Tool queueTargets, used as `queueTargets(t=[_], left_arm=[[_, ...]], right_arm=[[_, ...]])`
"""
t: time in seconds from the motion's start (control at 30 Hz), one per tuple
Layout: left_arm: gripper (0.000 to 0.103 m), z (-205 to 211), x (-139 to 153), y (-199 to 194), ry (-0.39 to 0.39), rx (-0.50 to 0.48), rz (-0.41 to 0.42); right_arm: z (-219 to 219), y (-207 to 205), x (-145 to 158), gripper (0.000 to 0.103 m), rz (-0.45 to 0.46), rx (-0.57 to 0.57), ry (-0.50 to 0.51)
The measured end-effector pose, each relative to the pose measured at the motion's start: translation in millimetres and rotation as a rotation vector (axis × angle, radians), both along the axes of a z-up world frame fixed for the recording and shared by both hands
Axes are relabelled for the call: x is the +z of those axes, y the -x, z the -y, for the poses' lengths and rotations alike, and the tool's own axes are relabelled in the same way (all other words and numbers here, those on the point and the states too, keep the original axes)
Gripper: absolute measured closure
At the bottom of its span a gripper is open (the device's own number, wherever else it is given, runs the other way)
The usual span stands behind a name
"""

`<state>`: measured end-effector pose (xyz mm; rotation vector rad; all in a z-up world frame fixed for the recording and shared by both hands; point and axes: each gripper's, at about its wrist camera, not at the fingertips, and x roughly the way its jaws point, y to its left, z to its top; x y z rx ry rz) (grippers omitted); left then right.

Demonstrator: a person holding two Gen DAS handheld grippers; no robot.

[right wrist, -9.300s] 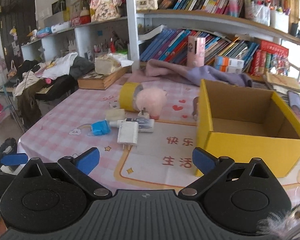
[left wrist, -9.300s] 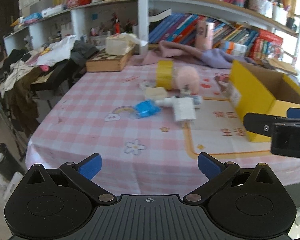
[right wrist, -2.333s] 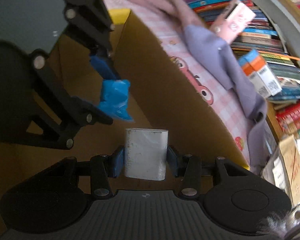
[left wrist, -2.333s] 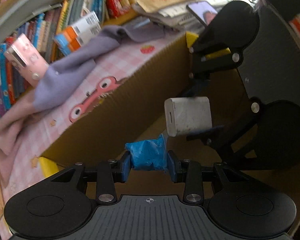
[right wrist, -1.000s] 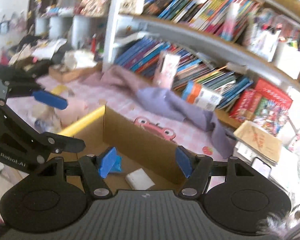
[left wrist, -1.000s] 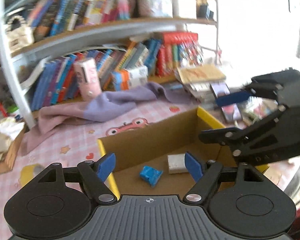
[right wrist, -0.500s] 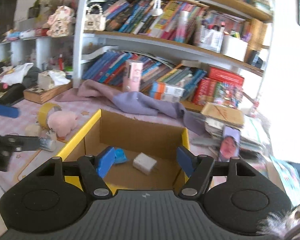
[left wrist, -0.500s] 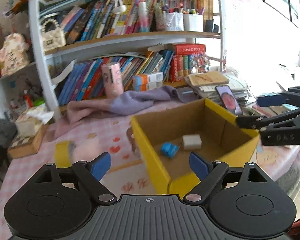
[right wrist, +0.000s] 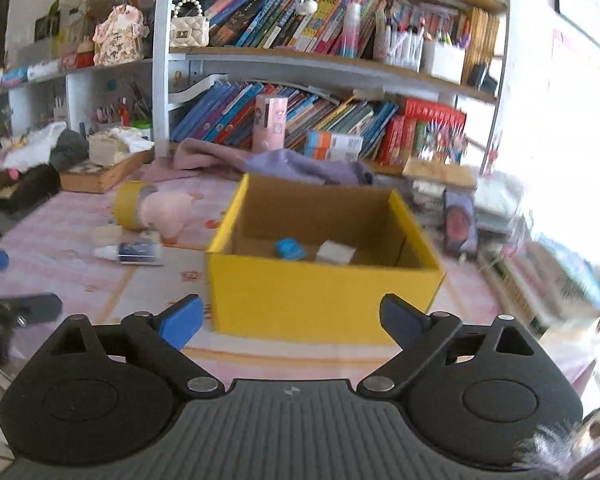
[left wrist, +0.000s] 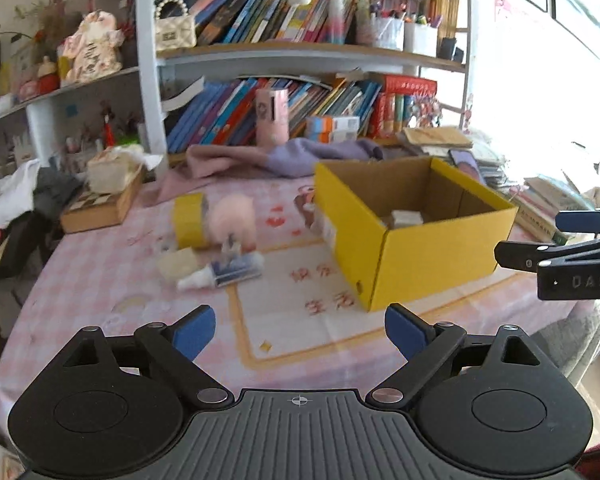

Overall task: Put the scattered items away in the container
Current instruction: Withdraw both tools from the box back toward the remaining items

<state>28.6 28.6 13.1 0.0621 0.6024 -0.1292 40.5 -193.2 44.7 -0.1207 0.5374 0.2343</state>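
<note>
Both empty, left gripper (left wrist: 299, 328) and right gripper (right wrist: 290, 318) level above table, fingers wide

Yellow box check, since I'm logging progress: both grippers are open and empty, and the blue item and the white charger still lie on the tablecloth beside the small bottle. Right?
Not quite. The blue item and the white charger lie inside the yellow box, as the right wrist view shows. Only the small bottle lies on the tablecloth. The left gripper and the right gripper are open and empty.
</note>
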Motion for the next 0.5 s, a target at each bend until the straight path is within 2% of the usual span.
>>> queueTargets(t=[0.2, 0.5], left_arm=[[0.009, -17, -13, 18, 0.008, 0.051, -0.041], [0.009, -37, -19, 25, 0.02, 0.083, -0.066]], right_arm=[[-26, 16, -12, 0.006, -0.094, 0.015, -0.043], [-64, 26, -17, 0.006, -0.132, 0.121, 0.017]])
